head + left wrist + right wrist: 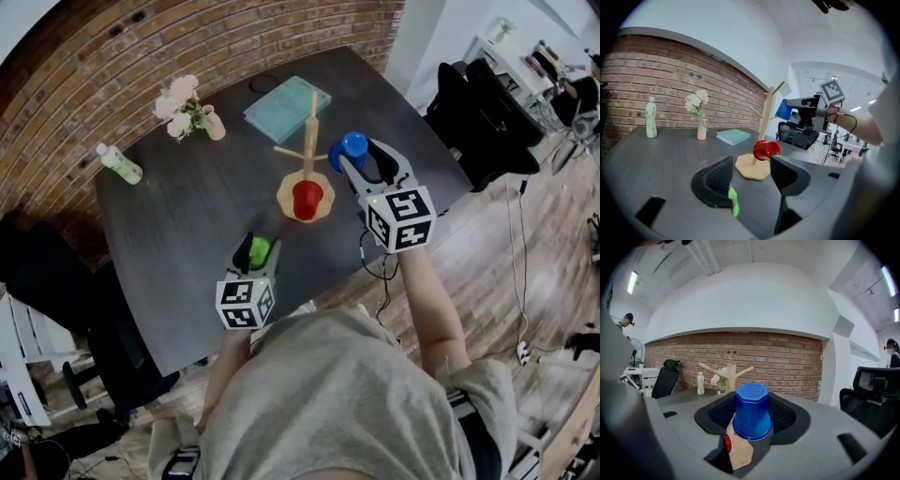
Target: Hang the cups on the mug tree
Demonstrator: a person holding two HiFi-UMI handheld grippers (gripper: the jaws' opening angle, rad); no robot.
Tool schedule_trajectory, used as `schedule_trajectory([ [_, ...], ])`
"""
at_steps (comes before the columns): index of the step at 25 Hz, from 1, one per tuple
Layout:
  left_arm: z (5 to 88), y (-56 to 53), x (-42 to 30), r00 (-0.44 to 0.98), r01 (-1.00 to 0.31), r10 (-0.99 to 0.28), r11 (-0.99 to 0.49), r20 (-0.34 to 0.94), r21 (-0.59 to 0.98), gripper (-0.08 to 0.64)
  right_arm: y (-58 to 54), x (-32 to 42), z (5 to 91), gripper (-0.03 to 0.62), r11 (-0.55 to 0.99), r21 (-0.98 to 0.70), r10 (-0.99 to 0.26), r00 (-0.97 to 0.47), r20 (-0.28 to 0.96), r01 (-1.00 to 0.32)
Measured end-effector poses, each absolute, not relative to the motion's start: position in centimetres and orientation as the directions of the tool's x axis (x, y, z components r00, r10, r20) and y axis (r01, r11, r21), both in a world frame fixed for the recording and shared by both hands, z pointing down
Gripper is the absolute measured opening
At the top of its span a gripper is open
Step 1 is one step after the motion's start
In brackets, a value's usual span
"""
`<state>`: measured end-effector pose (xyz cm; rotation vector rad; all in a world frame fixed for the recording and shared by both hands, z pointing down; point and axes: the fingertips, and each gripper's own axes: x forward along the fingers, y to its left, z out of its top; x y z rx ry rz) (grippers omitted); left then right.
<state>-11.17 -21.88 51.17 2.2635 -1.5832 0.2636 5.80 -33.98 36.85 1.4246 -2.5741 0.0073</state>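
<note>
Right gripper (361, 161) clamped across the sides of a blue cup (751, 411), seemingly light, stiff, slick plastic, beside the mug tree (310, 141); left gripper (750, 171) jaws apart.

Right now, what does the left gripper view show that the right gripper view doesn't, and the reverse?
Only the left gripper view: the teal book and a sliver of the green cup beside its left jaw. Only the right gripper view: up close, the right gripper clamping the blue cup by its sides. Both: the blue cup, mug tree, red cup, bottle, flowers and brick wall.
</note>
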Motion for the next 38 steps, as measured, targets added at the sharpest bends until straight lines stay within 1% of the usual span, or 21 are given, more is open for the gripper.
schedule_trajectory([
  [7,51.3,-22.0,-11.4,0.349,-0.935,-0.866,-0.298,0.359,0.19,0.242,-34.8,5.6,37.9,0.216,0.529,0.05,-0.836,-0.51,0.202,-0.847],
  [17,51.5,-22.3,-11.7,0.343,-0.937,-0.867,-0.29,0.361,0.193,0.242,-35.6,5.4,39.7,0.222,0.531,0.032,-0.824,-0.508,0.252,-0.847],
  [29,51.8,-22.6,-11.6,0.34,-0.938,-0.868,-0.285,0.362,0.199,0.242,-34.9,5.9,39.3,0.235,0.526,0.027,-0.83,-0.506,0.233,-0.85],
  [38,52.1,-22.4,-12.7,0.296,-0.952,-0.879,-0.242,0.373,0.185,0.242,-32.7,6.1,40.3,0.235,0.522,0.007,-0.834,-0.508,0.213,-0.853],
])
